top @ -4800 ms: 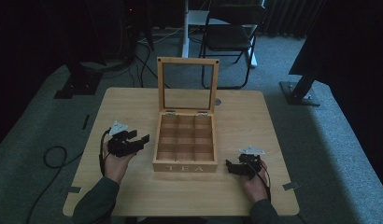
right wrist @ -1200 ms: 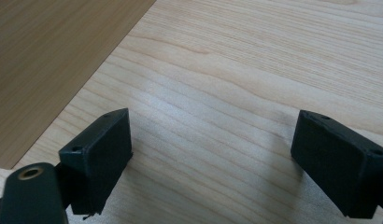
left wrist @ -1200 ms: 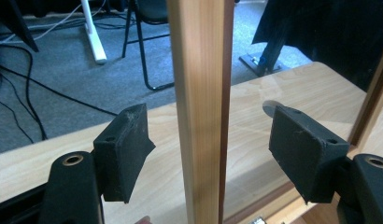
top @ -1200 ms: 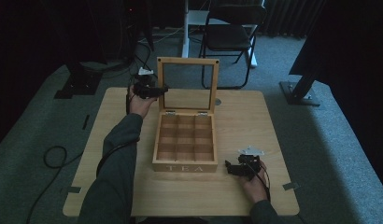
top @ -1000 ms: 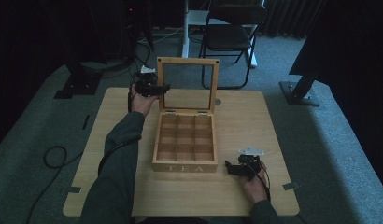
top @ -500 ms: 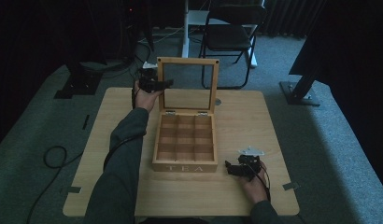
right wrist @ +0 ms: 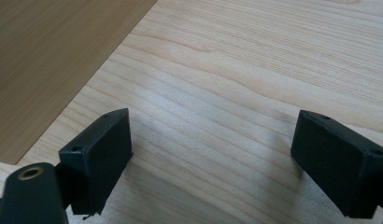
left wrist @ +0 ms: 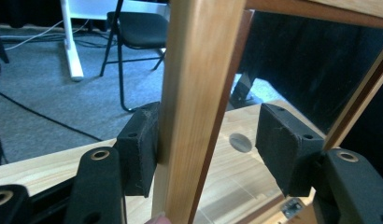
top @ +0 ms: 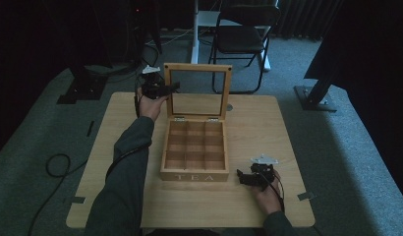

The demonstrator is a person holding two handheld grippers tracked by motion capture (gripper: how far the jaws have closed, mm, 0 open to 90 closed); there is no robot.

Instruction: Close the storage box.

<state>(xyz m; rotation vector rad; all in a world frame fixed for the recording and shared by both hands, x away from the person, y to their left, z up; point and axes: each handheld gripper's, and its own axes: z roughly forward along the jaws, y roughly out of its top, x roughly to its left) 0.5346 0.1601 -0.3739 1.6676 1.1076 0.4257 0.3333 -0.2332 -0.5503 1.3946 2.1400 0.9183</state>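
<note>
We read step as closing tea box (top: pixel 194 150) at table (top: pixel 258 123) centre. Left gripper (left wrist: pixel 206 144) at 11 o'clock, jaws spread astride lid frame (left wrist: pixel 194 93), one pad touching. Right gripper (right wrist: pixel 217 158) spread, idle at 4 o'clock. Next: pinch frame, swing lid down.

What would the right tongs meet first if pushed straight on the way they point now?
Probably the tea box. The right tongs lie open on the table, aimed toward its side wall; only bare wood lies between, though depth is uncertain.
</note>
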